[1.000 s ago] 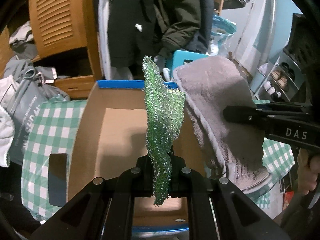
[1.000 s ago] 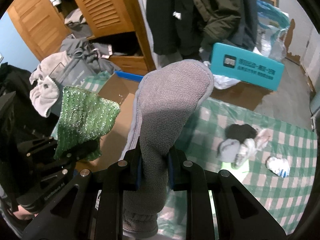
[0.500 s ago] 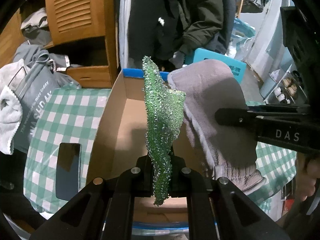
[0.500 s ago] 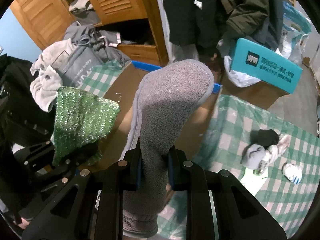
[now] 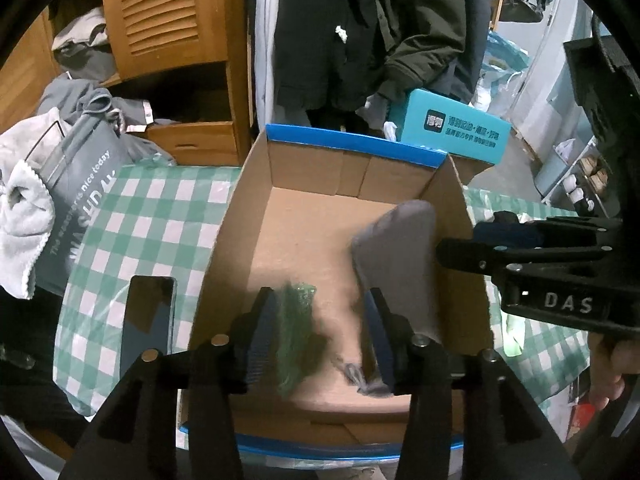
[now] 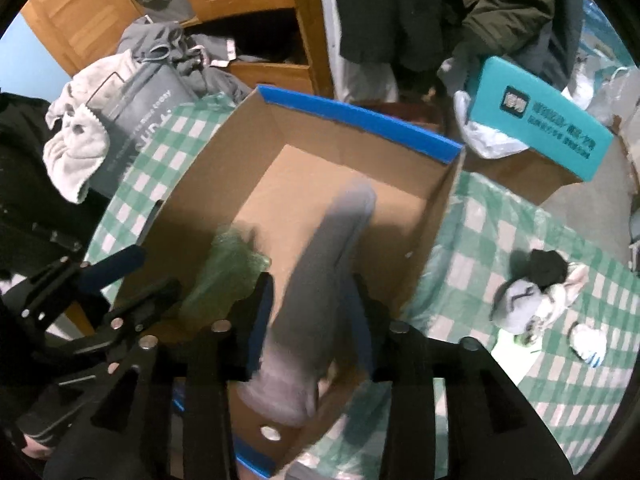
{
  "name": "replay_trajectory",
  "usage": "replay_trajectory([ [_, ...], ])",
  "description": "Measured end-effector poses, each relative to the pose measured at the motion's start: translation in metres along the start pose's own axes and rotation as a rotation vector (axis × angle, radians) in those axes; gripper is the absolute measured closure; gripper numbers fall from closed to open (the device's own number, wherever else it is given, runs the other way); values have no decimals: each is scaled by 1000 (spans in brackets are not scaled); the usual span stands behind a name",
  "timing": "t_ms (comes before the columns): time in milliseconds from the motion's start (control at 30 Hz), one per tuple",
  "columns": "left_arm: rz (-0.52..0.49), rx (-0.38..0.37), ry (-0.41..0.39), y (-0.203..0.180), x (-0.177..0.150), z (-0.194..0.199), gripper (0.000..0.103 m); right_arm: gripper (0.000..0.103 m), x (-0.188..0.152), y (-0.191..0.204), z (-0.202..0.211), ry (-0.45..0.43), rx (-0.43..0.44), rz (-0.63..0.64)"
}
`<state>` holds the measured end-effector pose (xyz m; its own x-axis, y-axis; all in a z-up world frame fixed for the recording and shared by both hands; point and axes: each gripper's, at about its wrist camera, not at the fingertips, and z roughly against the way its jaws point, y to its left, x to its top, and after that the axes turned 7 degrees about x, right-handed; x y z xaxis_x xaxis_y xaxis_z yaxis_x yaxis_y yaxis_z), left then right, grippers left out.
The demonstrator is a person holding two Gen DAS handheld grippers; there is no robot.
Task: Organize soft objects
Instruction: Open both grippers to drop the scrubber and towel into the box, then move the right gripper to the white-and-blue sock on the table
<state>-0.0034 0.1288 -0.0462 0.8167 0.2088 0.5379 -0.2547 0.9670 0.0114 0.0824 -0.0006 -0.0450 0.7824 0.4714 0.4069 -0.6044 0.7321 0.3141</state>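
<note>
An open cardboard box (image 5: 400, 184) with blue edges stands on a green checked cloth; it also shows in the right wrist view (image 6: 360, 148). My left gripper (image 5: 320, 336) is open over the box, and the green sparkly cloth (image 5: 296, 332) is blurred, dropping between its fingers. My right gripper (image 6: 312, 328) is open too, with the grey fleece sock (image 6: 320, 288) blurred and slipping down into the box. The sock also shows in the left wrist view (image 5: 400, 264), and the green cloth shows in the right wrist view (image 6: 228, 268).
A dark phone (image 5: 148, 320) lies on the cloth left of the box. A grey bag (image 5: 76, 208) and white towel (image 5: 20, 224) sit at far left. More socks (image 6: 540, 292) lie on the cloth at right. A teal box (image 6: 548, 128) stands behind.
Both grippers have opened. The green cloth and the grey sock, held upright before, are now loose and falling into the box.
</note>
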Motion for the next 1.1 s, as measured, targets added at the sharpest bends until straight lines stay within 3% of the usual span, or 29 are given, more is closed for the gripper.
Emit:
replay_trajectory([
  [433,-42,-49,10,-33,3,2,49,38,-13,-37,40,-78,-44,-51],
  [1100,-151,-115,1,-112,12,7,49,38,-64,-134,88,-123,-105,-197],
])
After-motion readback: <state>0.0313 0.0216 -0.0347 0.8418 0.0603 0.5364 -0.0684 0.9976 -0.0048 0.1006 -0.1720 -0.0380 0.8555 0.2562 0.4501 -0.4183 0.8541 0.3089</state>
